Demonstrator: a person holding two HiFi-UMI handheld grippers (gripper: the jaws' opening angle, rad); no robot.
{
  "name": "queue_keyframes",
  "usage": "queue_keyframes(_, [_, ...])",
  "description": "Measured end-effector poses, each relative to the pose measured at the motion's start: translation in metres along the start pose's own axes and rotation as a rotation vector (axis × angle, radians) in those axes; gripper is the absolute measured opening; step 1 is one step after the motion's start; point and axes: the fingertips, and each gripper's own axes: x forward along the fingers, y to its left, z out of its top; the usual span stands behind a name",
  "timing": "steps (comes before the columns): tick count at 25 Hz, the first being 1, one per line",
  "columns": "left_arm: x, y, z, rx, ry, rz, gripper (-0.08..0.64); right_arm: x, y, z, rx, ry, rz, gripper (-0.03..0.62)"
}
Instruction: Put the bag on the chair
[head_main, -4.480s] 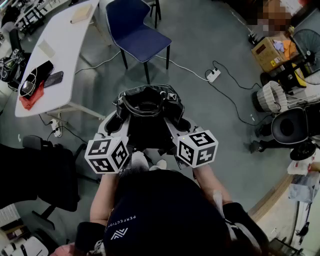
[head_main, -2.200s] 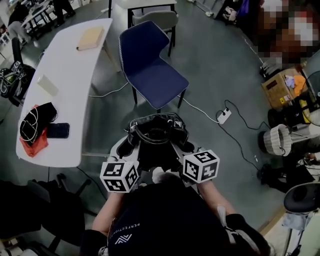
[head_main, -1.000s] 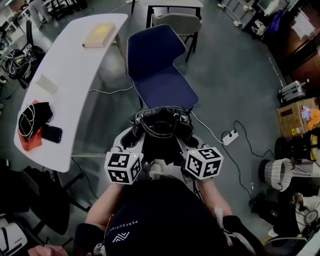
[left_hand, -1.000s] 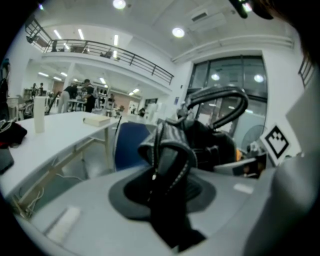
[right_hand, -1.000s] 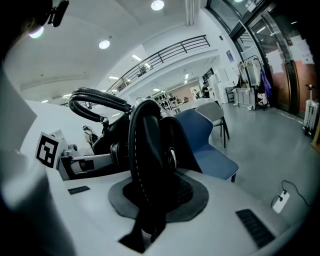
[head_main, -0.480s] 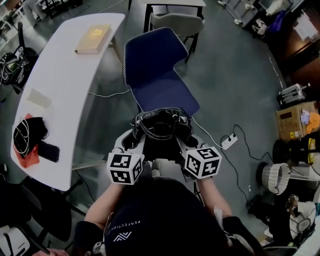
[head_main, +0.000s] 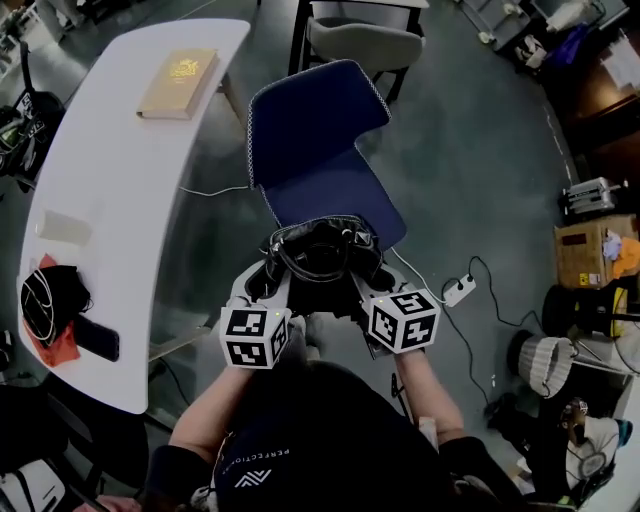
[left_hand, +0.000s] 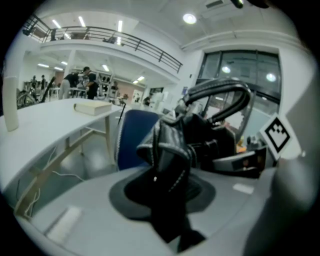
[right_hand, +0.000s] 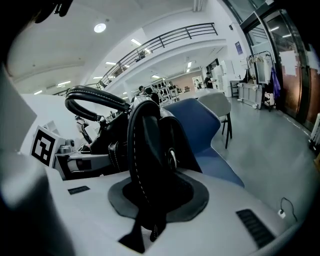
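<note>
Bag, black with looped handles, hangs between the two grippers just at the near edge of the blue chair's seat; whether it touches the seat I cannot tell. The left gripper has its jaws pinched on a fold of the bag's side, and the right gripper is clamped on the other side, by a strap and buckle. Left of the chair stands a curved white table bearing a book, a phone and a bundle of cable. A power strip lies on the grey floor to the right, with a cardboard box farther off.
</note>
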Motion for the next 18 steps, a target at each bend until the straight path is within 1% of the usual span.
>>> queue_keyframes(5, [0.028, 0.020, 0.002, -0.026, 0.021, 0.014, 0.114, 0.034, -0.015, 0.012, -0.015, 0.041, 0.002, 0.064])
queue_keyframes(18, [0.090, 0.066, 0.000, -0.103, 0.056, 0.069, 0.110, 0.115, -0.045, 0.036, -0.093, 0.125, 0.015, 0.069])
